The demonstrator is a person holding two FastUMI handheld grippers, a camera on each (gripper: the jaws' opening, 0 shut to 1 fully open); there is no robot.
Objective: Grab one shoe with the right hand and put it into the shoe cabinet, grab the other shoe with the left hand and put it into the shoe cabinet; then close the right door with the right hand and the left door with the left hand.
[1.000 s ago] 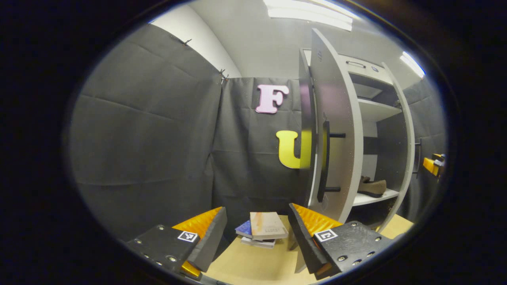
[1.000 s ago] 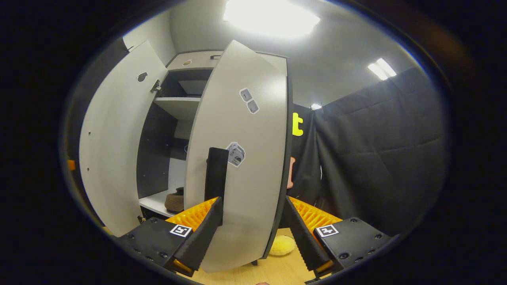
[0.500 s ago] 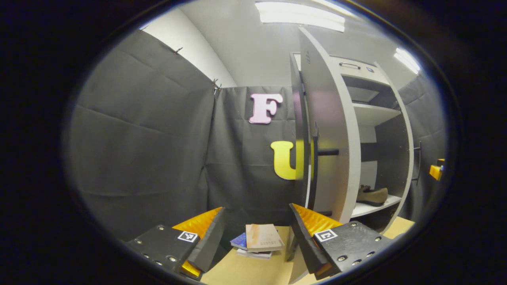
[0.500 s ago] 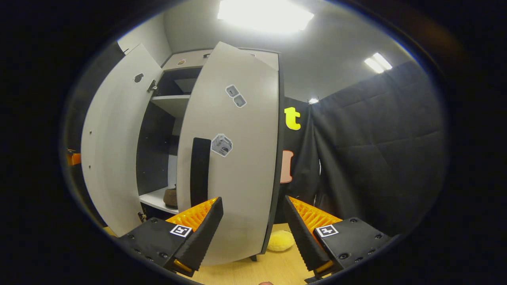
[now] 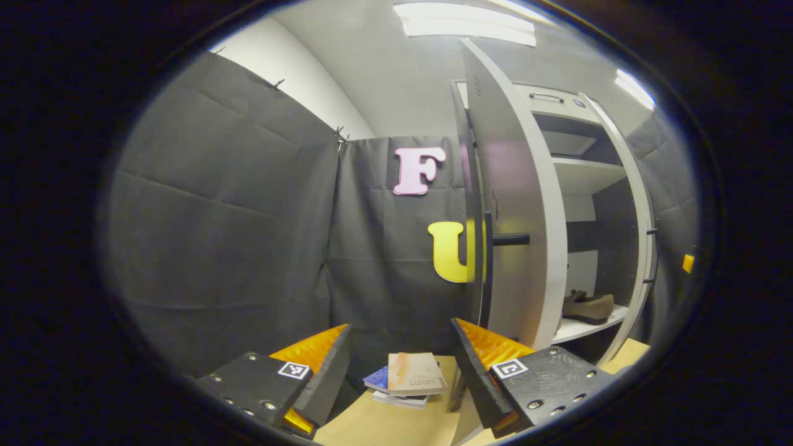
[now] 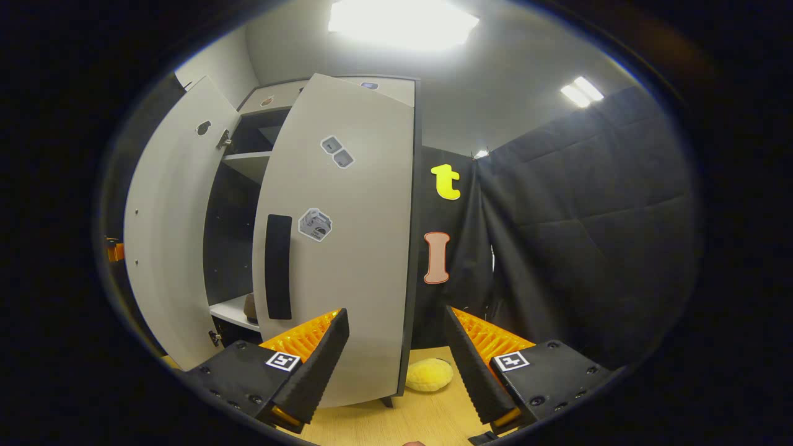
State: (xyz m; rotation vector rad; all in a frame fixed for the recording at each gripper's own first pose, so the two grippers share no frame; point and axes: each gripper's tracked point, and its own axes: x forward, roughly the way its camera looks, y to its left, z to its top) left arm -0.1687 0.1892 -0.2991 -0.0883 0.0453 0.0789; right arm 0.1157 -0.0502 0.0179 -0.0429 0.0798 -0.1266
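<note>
Smooth board, soft suede, matt cloth

The shoe cabinet [image 5: 560,111] doors look like smooth satin laminate; the left door [image 5: 517,204] carries a faint sheen. The shoe [image 5: 588,306] at 3 o'clock looks like matt suede. The table [image 6: 427,418] is pale wood, with paper books [image 5: 409,379] and a fluffy yellow sponge [image 6: 430,374].

In the left gripper view, the shoe cabinet [image 5: 582,179] stands on the right, its left door [image 5: 514,210] swung out edge-on toward the camera. A shoe [image 5: 588,306] lies on the lower shelf [image 5: 579,328] inside, behind that door. A stack of books [image 5: 412,379] sits on the worktop [image 5: 384,424] left of the door's foot. In the right gripper view, the right door [image 6: 347,248] stands partly open before the cabinet interior, and a soft round thing [image 6: 429,375] lies on the worktop just right of the door's lower corner.
</note>
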